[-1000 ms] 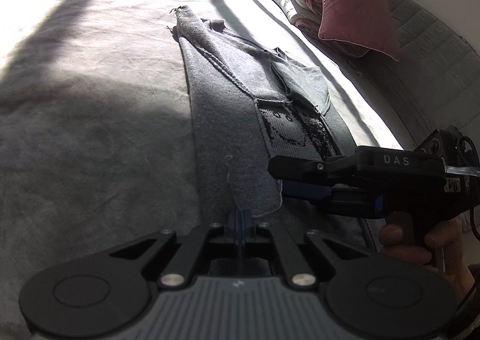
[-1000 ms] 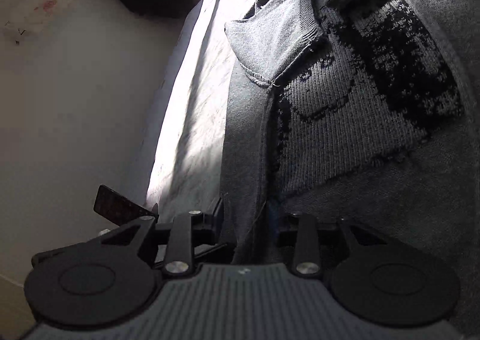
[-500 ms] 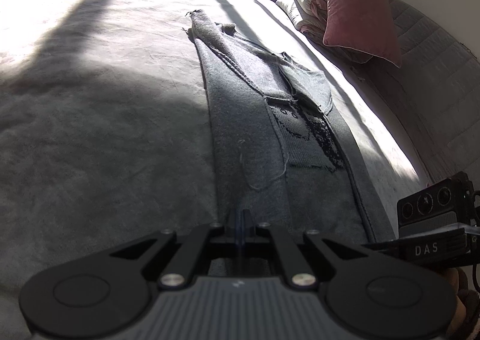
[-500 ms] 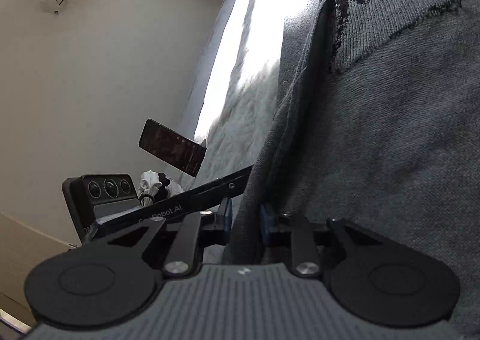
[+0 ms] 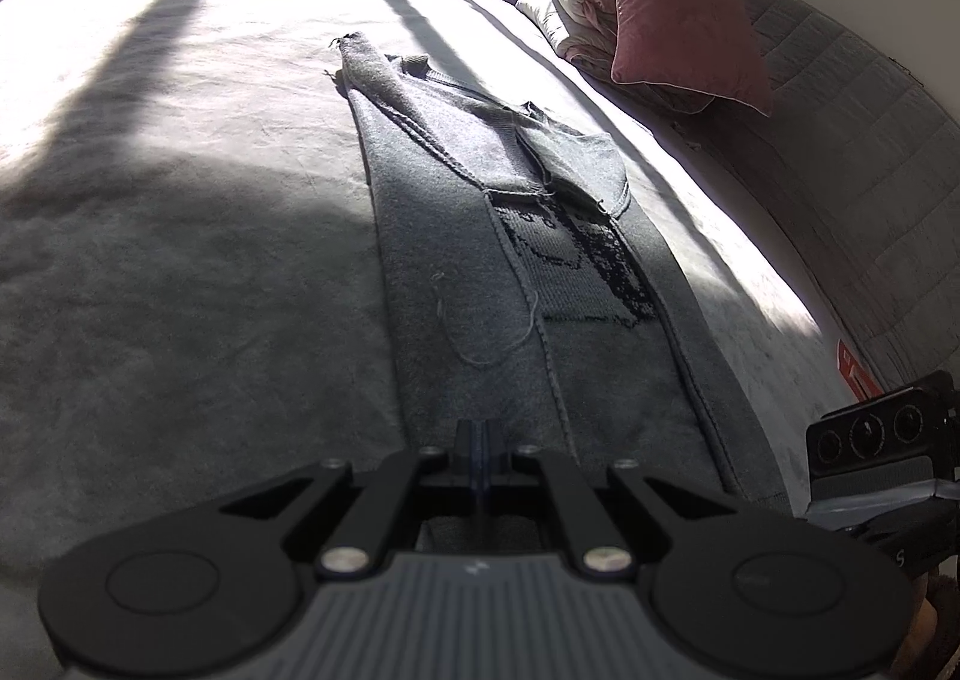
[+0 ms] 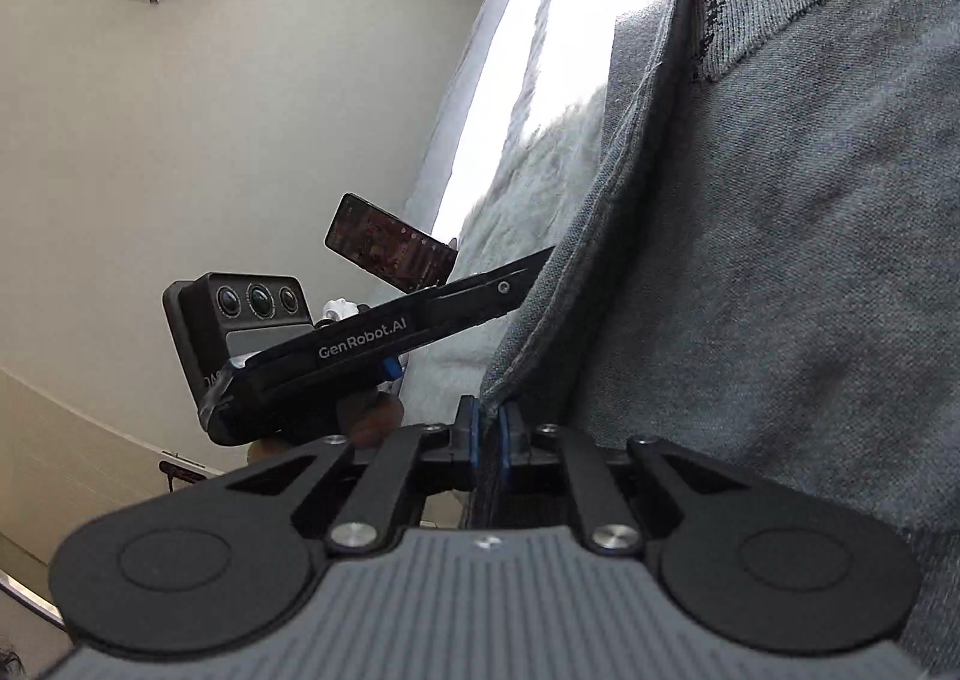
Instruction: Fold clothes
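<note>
Since a second ago the right gripper (image 6: 489, 440) has slid back from the patterned patch to the near hem of the grey sweater (image 5: 516, 272), where its jaws pinch the edge, and the left gripper (image 5: 479, 443) sits beside it with jaws pressed together on the same hem. Beyond that hem the sweater lies folded long and narrow on the grey bed (image 5: 180, 236), with a pink pillow (image 5: 678, 2) past its far end.

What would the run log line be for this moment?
left gripper: shut on sweater | right gripper: shut on sweater hem | sweater: lengthwise on bed
</note>
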### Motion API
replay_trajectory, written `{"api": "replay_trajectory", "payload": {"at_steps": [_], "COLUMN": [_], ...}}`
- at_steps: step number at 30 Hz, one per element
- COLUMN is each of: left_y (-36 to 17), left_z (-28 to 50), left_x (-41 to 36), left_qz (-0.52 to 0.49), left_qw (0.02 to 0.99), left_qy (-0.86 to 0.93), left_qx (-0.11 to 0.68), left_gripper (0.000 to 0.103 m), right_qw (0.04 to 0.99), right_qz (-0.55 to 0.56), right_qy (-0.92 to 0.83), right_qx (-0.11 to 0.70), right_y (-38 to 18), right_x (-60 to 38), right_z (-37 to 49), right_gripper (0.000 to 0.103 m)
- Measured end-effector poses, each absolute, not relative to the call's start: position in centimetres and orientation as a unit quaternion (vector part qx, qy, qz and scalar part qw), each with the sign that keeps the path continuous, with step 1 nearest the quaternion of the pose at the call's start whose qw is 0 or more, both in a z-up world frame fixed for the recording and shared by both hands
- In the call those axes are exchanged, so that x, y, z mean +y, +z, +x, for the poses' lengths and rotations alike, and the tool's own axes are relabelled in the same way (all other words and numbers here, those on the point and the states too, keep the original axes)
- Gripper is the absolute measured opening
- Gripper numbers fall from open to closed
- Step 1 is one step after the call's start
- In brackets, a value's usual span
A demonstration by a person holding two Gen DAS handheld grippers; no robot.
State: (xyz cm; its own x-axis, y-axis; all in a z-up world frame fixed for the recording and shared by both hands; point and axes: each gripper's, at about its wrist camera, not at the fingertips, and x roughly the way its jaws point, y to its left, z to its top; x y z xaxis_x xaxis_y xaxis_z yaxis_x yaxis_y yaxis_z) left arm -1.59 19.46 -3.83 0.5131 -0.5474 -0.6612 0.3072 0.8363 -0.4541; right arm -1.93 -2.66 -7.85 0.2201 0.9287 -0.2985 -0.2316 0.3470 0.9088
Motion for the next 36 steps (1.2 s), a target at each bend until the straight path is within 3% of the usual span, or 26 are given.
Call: {"api": "replay_trajectory", "payload": {"at_steps": [9,12,19,24,30,36], "left_y": [-3.7,-4.0,-3.9,-3.6,-4.0,-3.7], "left_z": [-1.8,-1.6,-1.4,-1.1,-0.4,0.6], "left_x": [18.0,17.2,16.8,16.0,14.4,13.7], "left_qz": [-0.117,-0.097,-0.099,-0.103,-0.077,-0.074], "left_qw": [0.857,0.854,0.856,0.858,0.855,0.861], "left_qy": [-0.279,-0.278,-0.283,-0.294,-0.289,-0.283], "left_qx": [0.418,0.429,0.42,0.408,0.424,0.416], "left_gripper": [0.001,0.001,0.001,0.001,0.002,0.002], "right_qw": [0.713,0.711,0.687,0.695,0.711,0.724], "right_qz": [0.332,0.331,0.346,0.319,0.262,0.258], "right_qy": [0.374,0.363,0.374,0.389,0.375,0.369], "right_qx": [0.491,0.503,0.519,0.514,0.533,0.522], "right_y": [-6.0,-7.0,-8.8,-8.0,-7.5,-5.6], "right_x": [-4.6,-4.6,-3.4,-2.2,-1.5,-2.7], "right_z": [-1.8,-2.0,-2.9,-3.3,-3.0,-2.1], "right_gripper": [0.009,0.016,0.016,0.01,0.01,0.021]}}
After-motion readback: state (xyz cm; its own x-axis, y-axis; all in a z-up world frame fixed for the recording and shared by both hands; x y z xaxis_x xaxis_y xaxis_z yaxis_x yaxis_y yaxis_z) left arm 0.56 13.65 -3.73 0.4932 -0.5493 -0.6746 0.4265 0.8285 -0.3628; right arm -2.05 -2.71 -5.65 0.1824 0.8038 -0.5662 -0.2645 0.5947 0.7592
